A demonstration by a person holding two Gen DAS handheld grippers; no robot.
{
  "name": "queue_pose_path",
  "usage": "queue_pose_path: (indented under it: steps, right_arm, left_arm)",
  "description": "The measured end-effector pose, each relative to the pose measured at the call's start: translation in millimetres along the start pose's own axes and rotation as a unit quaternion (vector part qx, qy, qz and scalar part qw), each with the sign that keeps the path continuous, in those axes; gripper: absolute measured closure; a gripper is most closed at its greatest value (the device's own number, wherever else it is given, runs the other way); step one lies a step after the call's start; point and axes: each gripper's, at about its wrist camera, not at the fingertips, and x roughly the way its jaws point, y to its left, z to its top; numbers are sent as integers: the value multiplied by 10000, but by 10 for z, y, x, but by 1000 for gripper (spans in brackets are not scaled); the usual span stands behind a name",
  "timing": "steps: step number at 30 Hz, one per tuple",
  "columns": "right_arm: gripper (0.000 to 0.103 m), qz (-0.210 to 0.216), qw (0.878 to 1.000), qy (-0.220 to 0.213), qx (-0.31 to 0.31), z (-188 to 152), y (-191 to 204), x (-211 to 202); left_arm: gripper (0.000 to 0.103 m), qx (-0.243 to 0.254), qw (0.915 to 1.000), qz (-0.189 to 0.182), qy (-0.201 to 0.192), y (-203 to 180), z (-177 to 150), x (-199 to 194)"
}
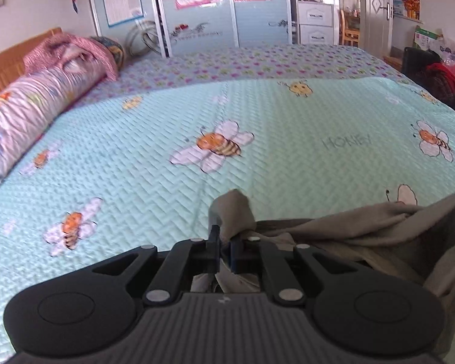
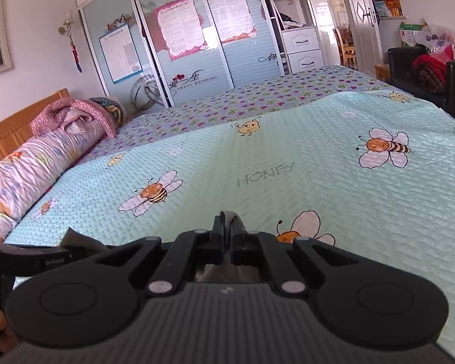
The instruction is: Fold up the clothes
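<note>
**At the bed's near edge: both grippers pinching one limp cloth**

Nearest the left wrist camera, the left hand-held gripper (image 1: 224,244) has its jaws pressed together on a fold of the cloth (image 1: 364,227), a grey-brown garment. A tuft stands up past the fingertips, and the rest trails off to the right in loose, rumpled folds that sag below the gripper body. In the right wrist view, the right hand-held gripper (image 2: 227,236) is likewise clamped on a thin ridge of the same grey fabric, which pokes up between its tips; more of it shows under the linkage. At that view's left edge the other gripper's dark body and a corner of cloth appear, so the two holds sit side by side, not far apart.

The cloth looks light, thin and wholly soft: it drapes, bunches and keeps no shape of its own. It is likely to slip little in the pads but will sag between the holds unless drawn taut. Judging from the folds, the best holds are at an edge or at two corners, one layer each, spread wide enough to flatten the span.

Beyond lies the quilt (image 1: 257,127), pale green with bees, flat and bare enough to lay the garment on. Farther left a rolled blanket (image 1: 30,115) lines the headboard, and the wardrobe (image 2: 197,45) stands behind.
</note>
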Motion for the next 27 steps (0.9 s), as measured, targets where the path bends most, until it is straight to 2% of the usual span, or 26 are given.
queue_pose_path:
  steps: [3, 6, 14, 20, 27]
  right_arm:
    - [99, 98, 9999, -90, -25, 23, -8, -190]
    - [99, 377, 9989, -273, -24, 81, 18, -406]
    - [99, 797, 9946, -647, -136, 222, 165, -833]
    - [99, 920, 9929, -710, -263, 225, 231, -999]
    - [99, 782, 9939, -706, -314, 241, 198, -913]
  left_arm:
    - [98, 35, 9996, 228, -146, 62, 8, -221]
    - [98, 84, 9984, 488, -267, 137, -13, -450]
    - [98, 17, 9962, 749, -440, 333, -112, -963]
    - [98, -25, 9957, 776, -502, 341, -126, -1058]
    - [98, 38, 9962, 704, -515, 266, -63, -904]
